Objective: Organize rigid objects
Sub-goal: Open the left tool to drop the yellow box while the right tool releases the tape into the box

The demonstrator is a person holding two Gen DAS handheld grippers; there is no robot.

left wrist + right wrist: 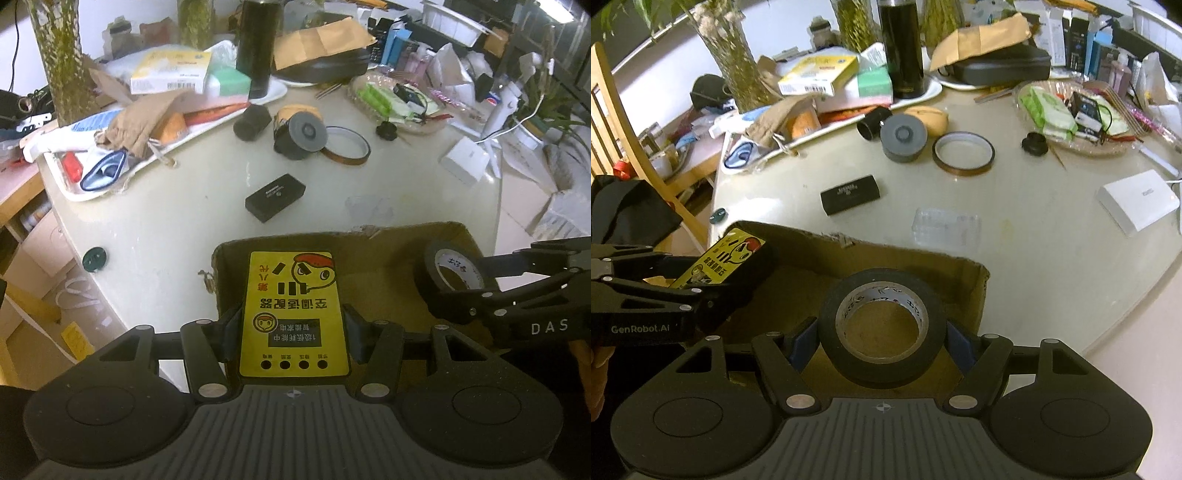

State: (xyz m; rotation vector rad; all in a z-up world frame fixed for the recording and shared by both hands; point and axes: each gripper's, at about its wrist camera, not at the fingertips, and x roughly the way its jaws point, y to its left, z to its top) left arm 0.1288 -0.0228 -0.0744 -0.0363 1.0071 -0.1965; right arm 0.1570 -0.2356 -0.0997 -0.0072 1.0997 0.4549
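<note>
1. Rigid objects are what we are sorting here: we carry two of them over an open cardboard box that sits at the near edge of a pale round table.
2. Our left gripper is clamped on a yellow-faced black device printed with a cartoon face and Chinese characters; its pads press the device's two long sides, and it hangs above the box's left part.
3. Our right gripper is clamped on a roll of black tape, a pad pressing each side of its outer rim, with the brown floor of the box showing through the core.
4. In the left wrist view the right gripper enters from the right with the tape roll over the box's right part; in the right wrist view the left gripper enters from the left with the yellow device.
5. We cannot tell whether either object touches the box floor.
6. Still loose on the table beyond the box lie a small black rectangular case, a thin amber tape ring, a grey-capped cylinder and a short black tube.
7. A white box lies to the right, well apart from these, and a tall black flask stands at the back on a cluttered white tray.
</note>
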